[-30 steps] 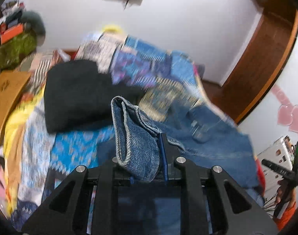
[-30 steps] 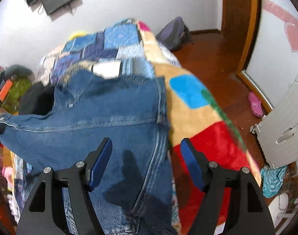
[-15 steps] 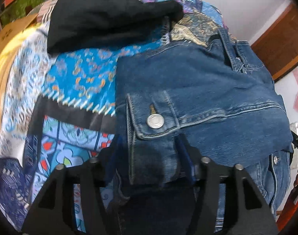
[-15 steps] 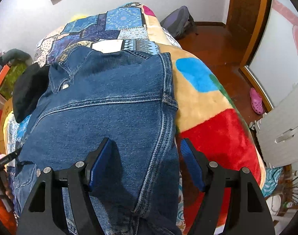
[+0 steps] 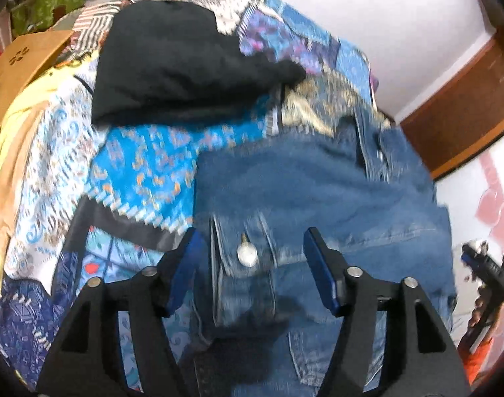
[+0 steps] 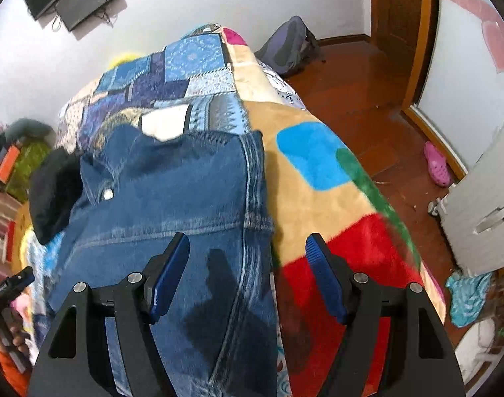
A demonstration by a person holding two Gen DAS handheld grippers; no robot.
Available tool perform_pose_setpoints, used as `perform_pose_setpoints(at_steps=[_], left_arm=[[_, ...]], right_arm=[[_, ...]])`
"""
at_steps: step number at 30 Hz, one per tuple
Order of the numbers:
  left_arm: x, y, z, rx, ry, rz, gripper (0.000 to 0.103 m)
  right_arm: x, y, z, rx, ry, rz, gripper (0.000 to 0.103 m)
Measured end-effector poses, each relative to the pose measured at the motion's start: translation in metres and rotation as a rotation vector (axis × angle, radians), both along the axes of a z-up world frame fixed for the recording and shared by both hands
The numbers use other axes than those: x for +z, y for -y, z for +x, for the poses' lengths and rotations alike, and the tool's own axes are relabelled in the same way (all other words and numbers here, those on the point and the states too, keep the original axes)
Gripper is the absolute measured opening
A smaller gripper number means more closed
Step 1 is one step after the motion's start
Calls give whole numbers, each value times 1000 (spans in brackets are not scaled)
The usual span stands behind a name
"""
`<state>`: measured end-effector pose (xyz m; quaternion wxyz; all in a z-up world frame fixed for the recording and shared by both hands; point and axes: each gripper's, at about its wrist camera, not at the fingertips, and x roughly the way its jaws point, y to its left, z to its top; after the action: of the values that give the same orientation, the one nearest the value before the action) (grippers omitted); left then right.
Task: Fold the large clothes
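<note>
Denim jacket (image 5: 318, 192) is lying folded on the patchwork bedspread (image 5: 146, 165), and you are holding both tools over it. Your left gripper (image 5: 252, 258) has just been opening: its blue pads (image 5: 320, 274) are standing apart on either side of the buttoned cuff (image 5: 245, 258) (the silver button is showing between them), and they are pressing on nothing. The cuff is resting on the jacket, free of the pads. Behind the jacket, a black garment (image 5: 185, 63) is sitting in a heap on the bedspread, just beyond the collar.

Your right gripper (image 6: 247, 264) is hanging with its jaws wide too, gripping nothing. Its left pad is hovering over the denim and its right pad over the red and tan blanket (image 6: 318, 205), so the jacket's side seam is running between them. The jacket's right edge is lying along that blanket, near the side of the bed. A pink shoe (image 6: 435, 163) is lying on the wooden floor (image 6: 361, 82) well apart from the bed.
</note>
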<state>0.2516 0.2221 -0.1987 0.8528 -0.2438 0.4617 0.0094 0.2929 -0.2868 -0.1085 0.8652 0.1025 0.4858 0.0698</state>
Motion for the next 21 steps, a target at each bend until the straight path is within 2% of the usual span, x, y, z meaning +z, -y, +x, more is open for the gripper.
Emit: perform_pose_setpoints(at_steps=[3,5,7,12,16,18,21], left_arm=[[-3,-16,13,42,-7,-42,66],[-16,-29,21,65,-27,-124,66],[-33,-39,27,98,-70,-205,66],[-70,-38,40,102,-145,-317,66],[-92,-33,50,94,-191,-370,66],[-101,-32,54,100,-204,-367,74],[-112,-34,59,117,-205,-425,77]], right_arm=[[-2,5,11,18,-25,103,69],[-6,4,19,38,-53,145,69],[-12,4,28,51,-86,162,69],[-34,6,51,66,-173,206,69],[-51,7,64,96,-241,278,72],[-54,4,67,109,-234,283,72],[-58,2,74,116,-225,302,71]])
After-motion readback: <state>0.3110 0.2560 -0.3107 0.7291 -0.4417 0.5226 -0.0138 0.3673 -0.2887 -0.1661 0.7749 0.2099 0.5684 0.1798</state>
